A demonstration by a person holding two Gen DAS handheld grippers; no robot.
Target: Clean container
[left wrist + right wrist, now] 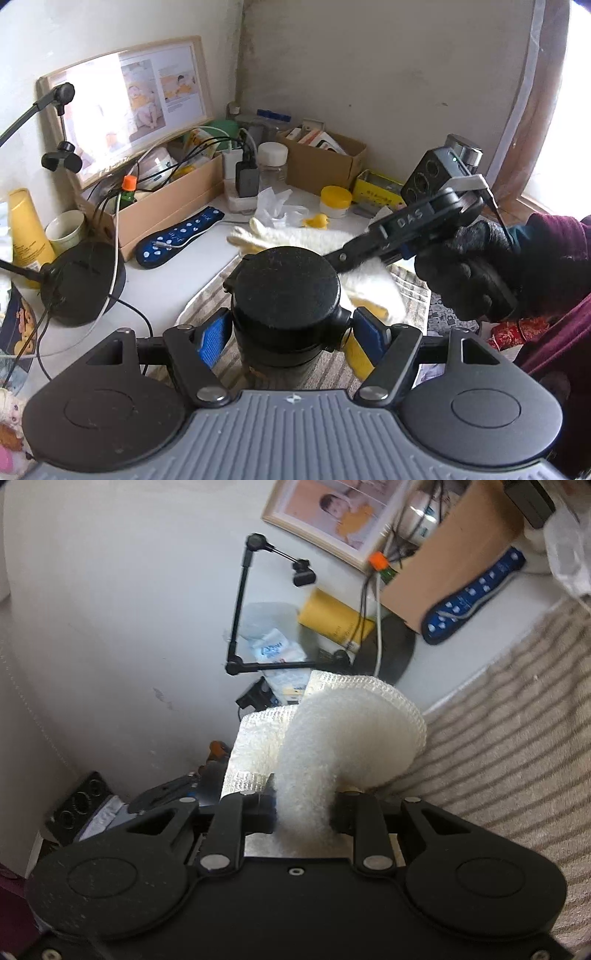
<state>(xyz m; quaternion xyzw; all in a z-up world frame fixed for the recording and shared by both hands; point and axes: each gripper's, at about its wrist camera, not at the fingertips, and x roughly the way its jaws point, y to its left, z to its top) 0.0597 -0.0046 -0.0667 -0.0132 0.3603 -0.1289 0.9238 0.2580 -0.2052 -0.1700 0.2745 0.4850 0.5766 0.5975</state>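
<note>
Left gripper (pixel 286 334) clamps black container (pixel 284 295) by its sides, blue pads against body. Container upright, long axis vertical, lid facing up toward camera, above striped mat (pixel 207 314). Right gripper (pixel 304 808) pinched tight on white cloth (pixel 347 738); cloth folds forward past fingers. In left view, cloth lies just behind container, right of lid.
</note>
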